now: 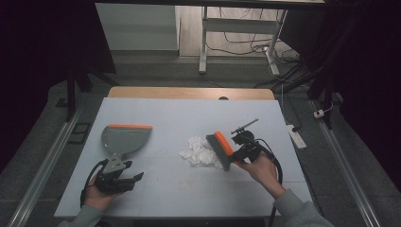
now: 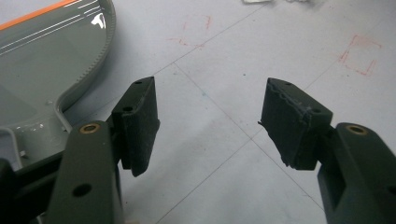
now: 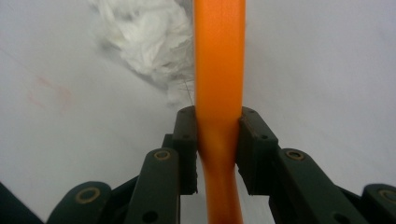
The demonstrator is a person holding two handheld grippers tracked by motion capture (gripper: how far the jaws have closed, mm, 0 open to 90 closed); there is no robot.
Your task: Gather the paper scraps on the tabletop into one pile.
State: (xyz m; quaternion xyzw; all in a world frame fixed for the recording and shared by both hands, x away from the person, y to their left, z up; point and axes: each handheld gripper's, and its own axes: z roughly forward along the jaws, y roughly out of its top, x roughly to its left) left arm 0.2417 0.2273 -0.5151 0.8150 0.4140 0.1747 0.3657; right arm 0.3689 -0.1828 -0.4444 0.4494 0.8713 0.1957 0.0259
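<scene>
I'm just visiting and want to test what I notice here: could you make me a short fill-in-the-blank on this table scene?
1. The right gripper has its jaws shut on the orange handle of a ____.
2. The brush bristles meet a pile of crumpled white ____.
3. The grey dustpan has an ____ front edge.
4. The left gripper has its jaws ____, nothing between them.

Missing words: brush; paper; orange; open

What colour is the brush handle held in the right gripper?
Orange; the brush handle shows best in the right gripper view, clamped in the right gripper.

Bare table [image 1: 179, 118] between dustpan [image 1: 125, 138] and tissue heap [image 1: 199, 152]
</scene>
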